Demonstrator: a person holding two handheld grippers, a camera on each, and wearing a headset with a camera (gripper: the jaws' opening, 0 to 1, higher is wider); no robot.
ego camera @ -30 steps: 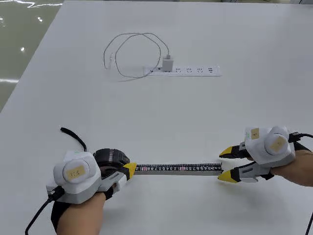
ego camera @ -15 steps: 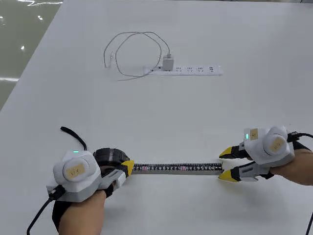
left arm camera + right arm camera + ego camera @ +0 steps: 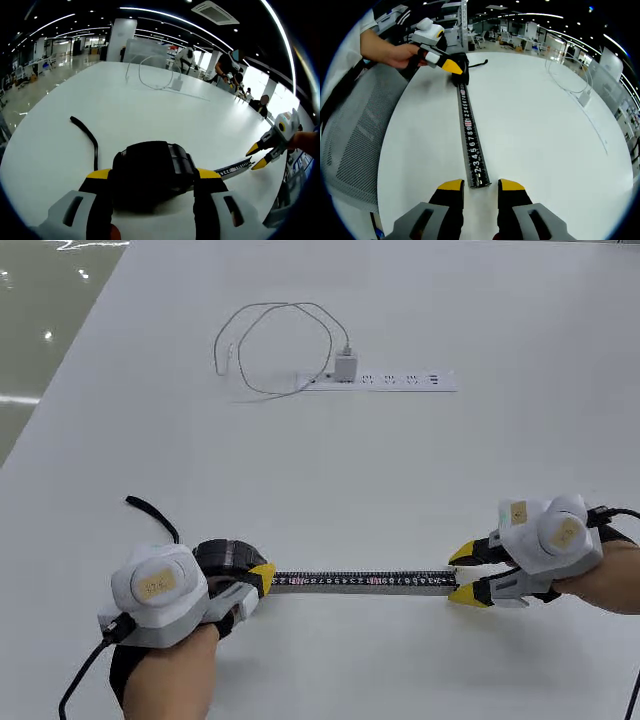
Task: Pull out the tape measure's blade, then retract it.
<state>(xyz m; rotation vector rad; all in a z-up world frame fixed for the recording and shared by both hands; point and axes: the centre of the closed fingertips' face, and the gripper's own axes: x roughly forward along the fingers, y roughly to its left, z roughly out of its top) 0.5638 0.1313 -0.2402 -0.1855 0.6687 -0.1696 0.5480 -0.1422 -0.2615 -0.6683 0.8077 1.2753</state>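
Observation:
A black tape measure case (image 3: 228, 558) rests on the white table (image 3: 400, 470) at the near left, and my left gripper (image 3: 248, 575) is shut on it. In the left gripper view the case (image 3: 150, 167) fills the space between the yellow-tipped jaws. Its blade (image 3: 365, 580) lies flat on the table, drawn out to the right. The blade's end (image 3: 480, 181) sits between the fingertips of my right gripper (image 3: 481, 185), which is open with a gap on each side. In the head view, the right gripper (image 3: 464, 574) straddles that end.
A white power strip (image 3: 380, 379) with a plugged-in charger (image 3: 346, 368) and looped cable (image 3: 270, 345) lies far back. The case's black wrist strap (image 3: 150, 515) trails to the left. A mesh chair (image 3: 355, 130) stands by the table's near side.
The right gripper's jaws stand slightly closer together around the blade's end. The blade's length and the left gripper's hold look the same.

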